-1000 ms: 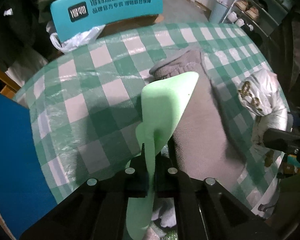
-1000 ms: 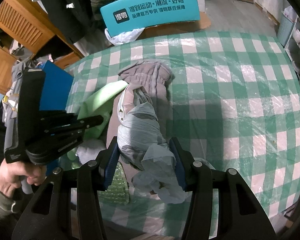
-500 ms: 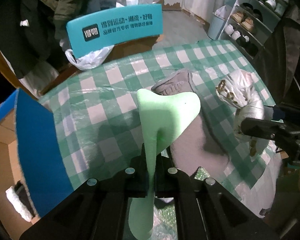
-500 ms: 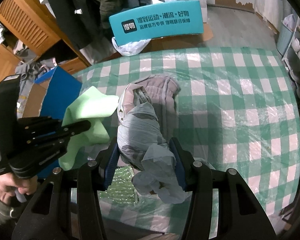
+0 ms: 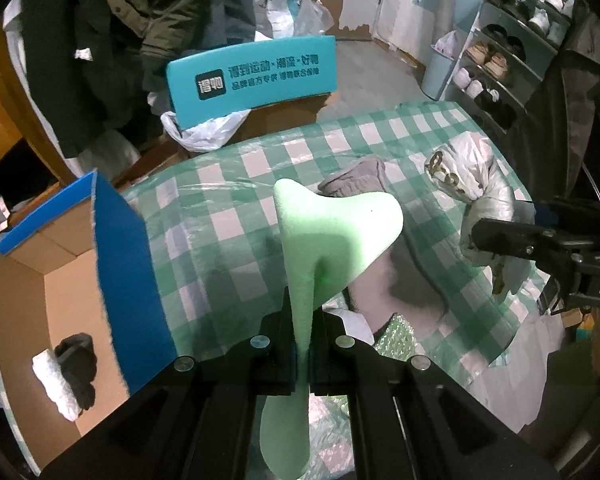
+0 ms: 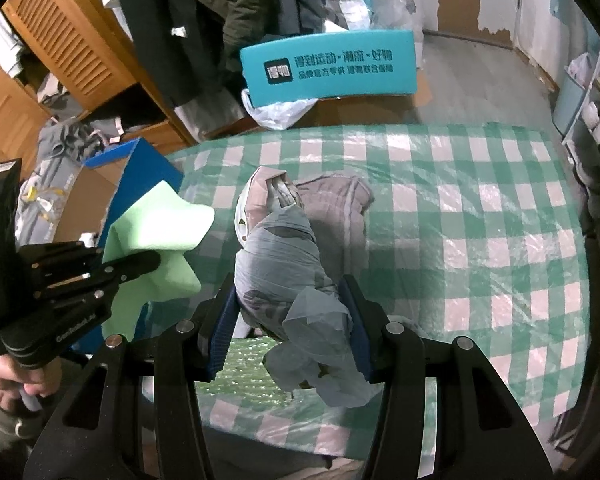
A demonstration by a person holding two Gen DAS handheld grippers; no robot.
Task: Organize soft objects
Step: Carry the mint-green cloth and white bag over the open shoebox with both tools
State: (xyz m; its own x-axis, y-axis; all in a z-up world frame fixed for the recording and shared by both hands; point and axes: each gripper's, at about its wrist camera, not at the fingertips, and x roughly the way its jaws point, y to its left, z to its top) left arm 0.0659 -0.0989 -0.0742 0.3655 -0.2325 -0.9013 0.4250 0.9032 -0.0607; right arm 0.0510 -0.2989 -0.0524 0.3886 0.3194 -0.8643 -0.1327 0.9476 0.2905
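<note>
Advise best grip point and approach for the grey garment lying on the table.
Grip the grey garment at its bunched, ridged far end, coming from above with the tool. That end is raised in folds and uncovered; the near part lies flat and is hidden behind the held bag.

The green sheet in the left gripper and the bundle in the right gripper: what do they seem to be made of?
The green sheet looks like soft matte foam: it bends and pinches thin in the left gripper. The bundle in the right gripper appears wrapped in thin, translucent, crinkled plastic film; its contents are unclear.
</note>
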